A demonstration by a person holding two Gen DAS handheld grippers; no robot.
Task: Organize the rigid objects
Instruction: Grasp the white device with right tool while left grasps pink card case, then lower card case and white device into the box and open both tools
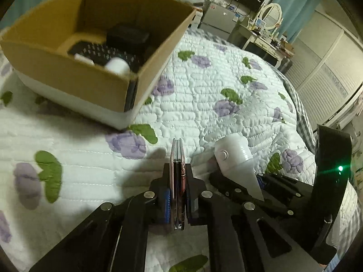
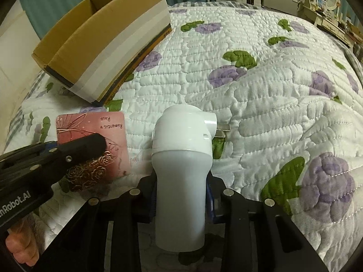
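Observation:
My left gripper (image 1: 178, 195) is shut on a thin pink rose-printed case (image 1: 178, 176), held edge-on above the quilt; the right wrist view shows its flat face (image 2: 99, 136) with the left gripper (image 2: 90, 146) on it. My right gripper (image 2: 181, 199) is shut on a white plug-in device (image 2: 181, 158) with metal prongs; it also shows at the right of the left wrist view (image 1: 236, 165). An open cardboard box (image 1: 95, 52) stands at the upper left, holding a black keyboard-like item (image 1: 102, 53), a dark case and white objects. The box also shows in the right wrist view (image 2: 109, 40).
Everything rests on a bed with a white quilt (image 1: 215, 86) printed with purple flowers. A dressing table with an oval mirror (image 1: 271, 13), a grey cabinet and wardrobe doors stand beyond the bed. Teal curtains hang behind the box.

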